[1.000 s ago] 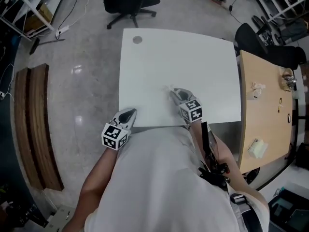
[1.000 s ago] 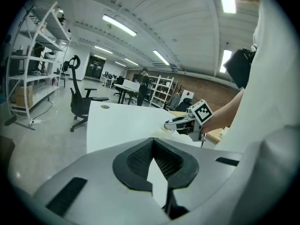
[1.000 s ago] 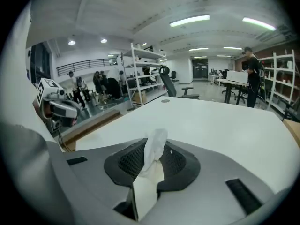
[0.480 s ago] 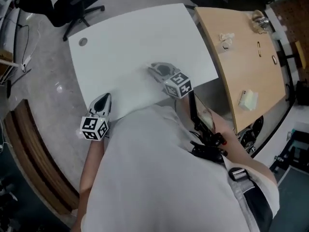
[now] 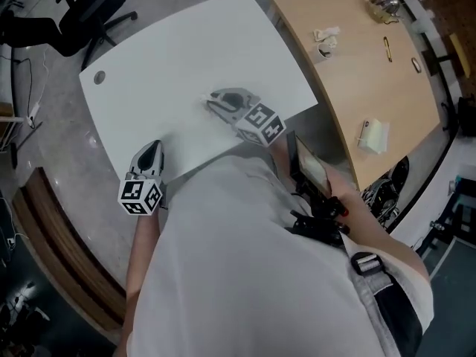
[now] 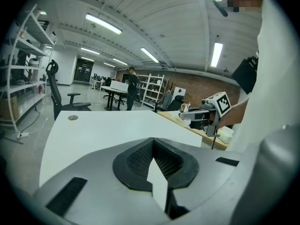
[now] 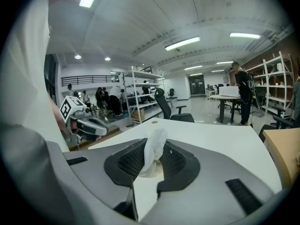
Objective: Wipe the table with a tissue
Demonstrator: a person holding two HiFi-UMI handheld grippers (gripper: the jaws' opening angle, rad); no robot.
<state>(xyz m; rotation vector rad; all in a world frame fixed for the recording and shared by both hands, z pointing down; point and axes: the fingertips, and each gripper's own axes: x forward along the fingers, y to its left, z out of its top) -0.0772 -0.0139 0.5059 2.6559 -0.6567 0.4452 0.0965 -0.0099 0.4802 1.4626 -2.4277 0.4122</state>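
Observation:
In the right gripper view a crumpled white tissue [image 7: 153,146] stands up between the black pads of my right gripper [image 7: 152,159], which is shut on it. In the head view the right gripper [image 5: 221,103] hovers over the near part of the white table [image 5: 186,50], pointing toward its middle. My left gripper [image 5: 149,153] sits at the table's near left edge. Its jaws meet at the tips in the left gripper view [image 6: 155,161], with nothing between them. Each gripper shows in the other's view: the right gripper [image 6: 199,116] and the left gripper [image 7: 91,128].
A wooden table [image 5: 357,73] adjoins on the right, carrying a tissue packet [image 5: 374,134], crumpled tissues [image 5: 325,34] and small items. A round grommet [image 5: 99,77] marks the white table's far left corner. An office chair [image 5: 85,10] stands beyond, and wooden planks [image 5: 63,251] lie on the floor at left.
The head view has swung, so the table now lies tilted in it. My right gripper with the tissue has shifted farther in over the table. My left gripper has moved along the near edge.

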